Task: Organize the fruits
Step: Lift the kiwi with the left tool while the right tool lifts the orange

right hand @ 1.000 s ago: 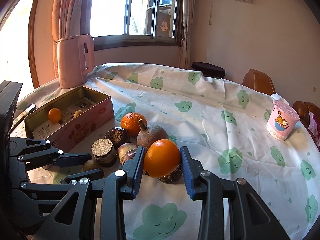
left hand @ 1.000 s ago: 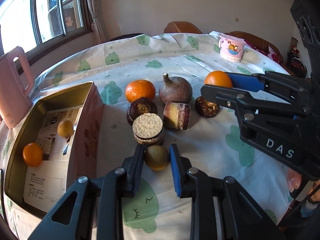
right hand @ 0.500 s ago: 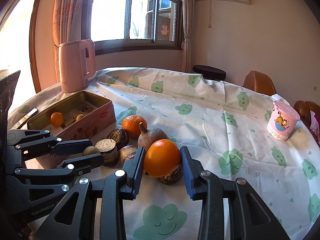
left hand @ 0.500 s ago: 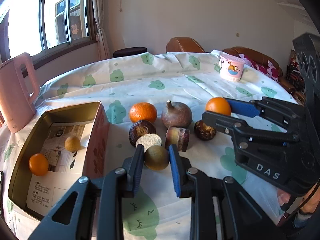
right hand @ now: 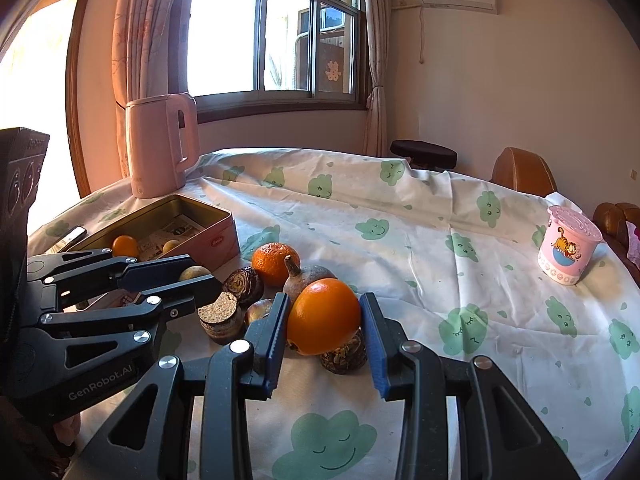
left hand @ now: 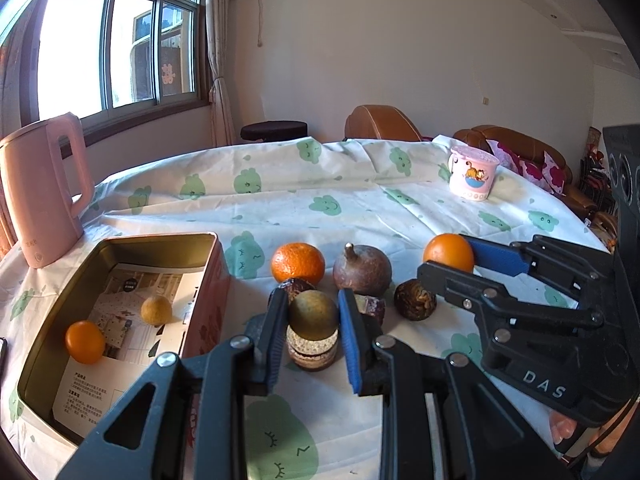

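The open tin (left hand: 208,264) sat at the near left of the table, holding one small orange (left hand: 85,342) and one yellowish round fruit (left hand: 156,310) on printed paper. The left gripper (left hand: 313,320) was clamped on a brownish-green round fruit (left hand: 313,315), held above the table beside the tin. To its right, the right gripper (right hand: 325,322) was squeezed onto an orange (right hand: 324,321) above the fruit pile; both fruits were round, no long axis to tell.

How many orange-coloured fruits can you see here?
3: one inside the tin at its near left, one on the tablecloth beside the brown fruit, one clamped in the right gripper. Others may be hidden.
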`<state>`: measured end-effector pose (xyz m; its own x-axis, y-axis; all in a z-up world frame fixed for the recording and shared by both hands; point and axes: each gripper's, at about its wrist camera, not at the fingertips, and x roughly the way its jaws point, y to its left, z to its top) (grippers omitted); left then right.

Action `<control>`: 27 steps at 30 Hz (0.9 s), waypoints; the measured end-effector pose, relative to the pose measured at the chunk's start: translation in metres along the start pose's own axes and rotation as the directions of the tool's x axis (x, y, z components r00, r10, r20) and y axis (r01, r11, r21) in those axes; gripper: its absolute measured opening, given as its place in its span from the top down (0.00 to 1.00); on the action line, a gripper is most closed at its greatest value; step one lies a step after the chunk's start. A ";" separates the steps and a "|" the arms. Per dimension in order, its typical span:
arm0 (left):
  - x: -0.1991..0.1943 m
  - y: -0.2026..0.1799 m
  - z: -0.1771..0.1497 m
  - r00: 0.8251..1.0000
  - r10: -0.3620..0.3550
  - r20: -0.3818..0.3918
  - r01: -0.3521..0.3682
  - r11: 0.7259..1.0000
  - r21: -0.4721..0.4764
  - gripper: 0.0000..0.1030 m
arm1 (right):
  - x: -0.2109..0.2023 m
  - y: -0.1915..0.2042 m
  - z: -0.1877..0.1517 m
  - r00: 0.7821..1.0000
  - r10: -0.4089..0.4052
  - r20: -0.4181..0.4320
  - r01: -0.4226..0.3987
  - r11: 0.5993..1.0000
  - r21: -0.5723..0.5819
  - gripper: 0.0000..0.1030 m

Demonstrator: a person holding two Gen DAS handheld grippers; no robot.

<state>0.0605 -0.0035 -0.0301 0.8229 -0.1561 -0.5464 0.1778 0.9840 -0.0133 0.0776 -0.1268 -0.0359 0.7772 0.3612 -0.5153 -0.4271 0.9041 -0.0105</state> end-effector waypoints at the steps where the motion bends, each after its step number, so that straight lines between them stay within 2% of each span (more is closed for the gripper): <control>1: -0.001 0.000 0.000 1.000 0.007 0.008 -0.007 1.000 -0.001 0.74 | -0.001 0.000 0.000 1.000 0.002 0.006 -0.002 1.000 -0.001 0.63; 7: -0.009 -0.001 -0.001 0.998 0.041 0.053 -0.041 0.999 0.000 0.74 | -0.007 0.001 0.000 0.999 0.006 0.037 -0.006 1.000 -0.004 0.63; 27: -0.022 0.005 -0.003 0.992 0.059 0.114 -0.056 0.998 -0.029 0.74 | -0.022 0.000 -0.002 0.992 0.008 0.128 -0.007 1.000 -0.002 0.64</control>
<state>0.0414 0.0051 -0.0205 0.8882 -0.1067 -0.4470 0.1159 0.9932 -0.0068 0.0596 -0.1352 -0.0262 0.8268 0.3942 -0.4012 -0.4336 0.9011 -0.0081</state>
